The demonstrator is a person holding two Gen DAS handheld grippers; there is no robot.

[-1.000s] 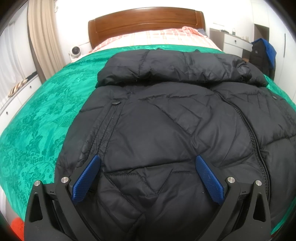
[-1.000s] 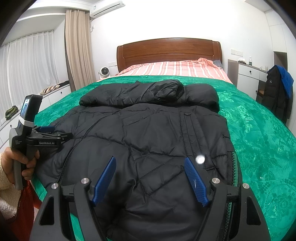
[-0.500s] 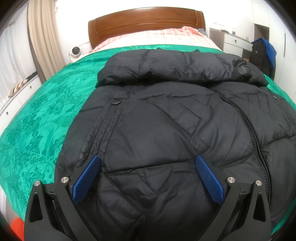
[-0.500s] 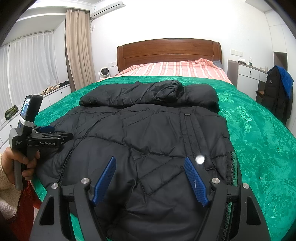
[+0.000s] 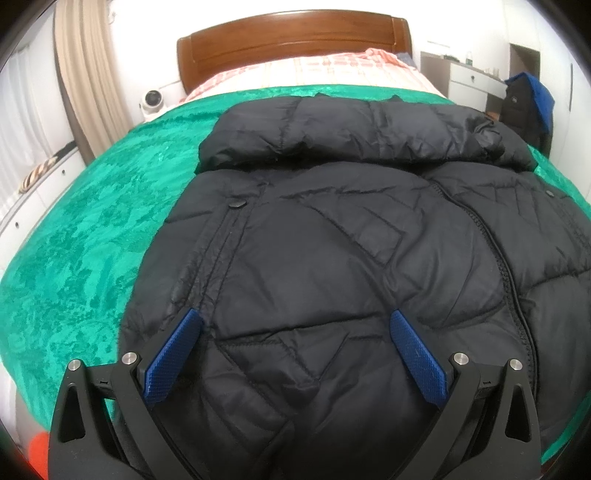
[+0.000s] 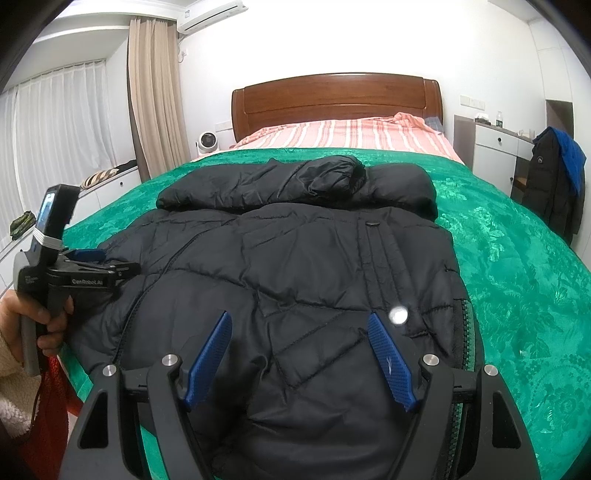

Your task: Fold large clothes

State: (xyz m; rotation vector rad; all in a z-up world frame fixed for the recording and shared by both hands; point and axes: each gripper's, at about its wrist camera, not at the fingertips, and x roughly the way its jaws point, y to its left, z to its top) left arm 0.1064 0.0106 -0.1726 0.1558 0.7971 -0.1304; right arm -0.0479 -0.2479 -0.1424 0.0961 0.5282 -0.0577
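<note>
Two hand-held grippers (image 5: pixel 291 321) (image 6: pixel 299 321) agape, one jacket (image 6: pixel 295 266)

Green bedspread (image 6: pixel 517 266), wood headboard (image 6: pixel 336 99), striped sheet (image 6: pixel 351 134), beige curtain (image 6: pixel 155 99), small fan (image 6: pixel 207 142), AC unit (image 6: pixel 212 14).

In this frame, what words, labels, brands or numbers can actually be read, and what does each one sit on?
"GenRobot.AI": white lettering on the black body of the left claw, seen in the right wrist view; slightly blurred.
Small white print on that claw's handle block: too small to read.
White logo on the dark coat hanging at the right: too small to read.
Black puffer jacket on the green bedspread: no readable label.
</note>
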